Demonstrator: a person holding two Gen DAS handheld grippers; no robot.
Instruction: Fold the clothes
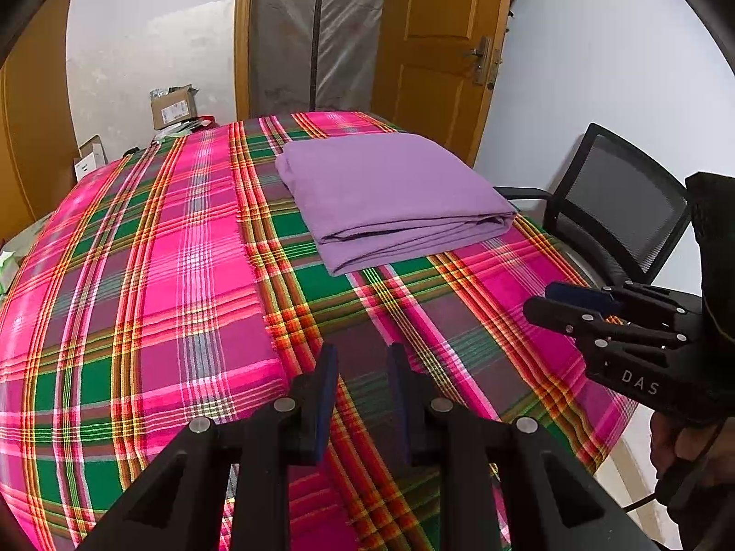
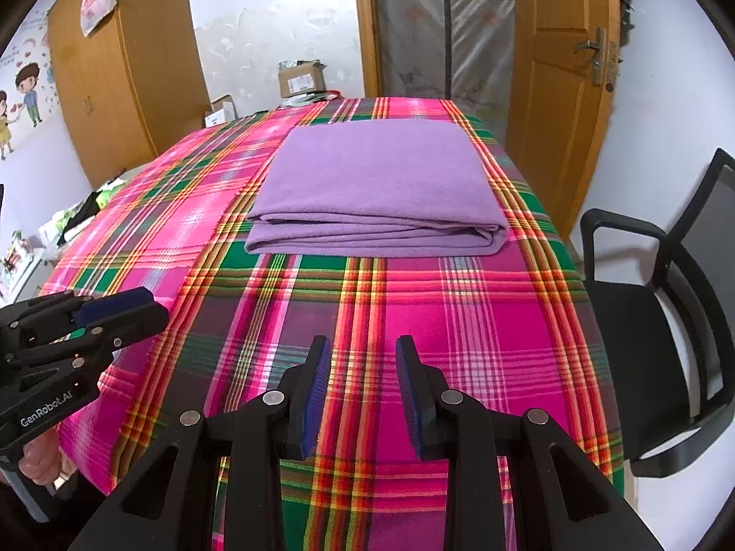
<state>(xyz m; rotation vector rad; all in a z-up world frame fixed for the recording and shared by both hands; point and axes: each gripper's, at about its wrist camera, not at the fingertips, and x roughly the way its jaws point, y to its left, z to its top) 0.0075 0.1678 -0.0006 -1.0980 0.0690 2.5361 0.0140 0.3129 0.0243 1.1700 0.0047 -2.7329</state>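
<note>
A purple cloth (image 1: 390, 193) lies folded into a neat thick rectangle at the far right of the table, which is covered by a pink, green and orange plaid cloth (image 1: 161, 298). In the right wrist view the folded purple cloth (image 2: 376, 188) sits straight ahead with its layered edge facing me. My left gripper (image 1: 363, 353) hovers open over the plaid near the front edge, nothing between its blue pads. My right gripper (image 2: 363, 344) is likewise open and empty, well short of the purple cloth. Each gripper shows in the other's view: the right gripper (image 1: 546, 298), the left gripper (image 2: 147, 305).
A black mesh office chair (image 2: 666, 321) stands close to the table's right side. Cardboard boxes (image 2: 301, 78) sit past the far edge. A wooden door (image 2: 556, 69) and a plastic-covered wardrobe (image 2: 441, 23) are behind the table. Clutter lies on the floor at left (image 2: 78, 216).
</note>
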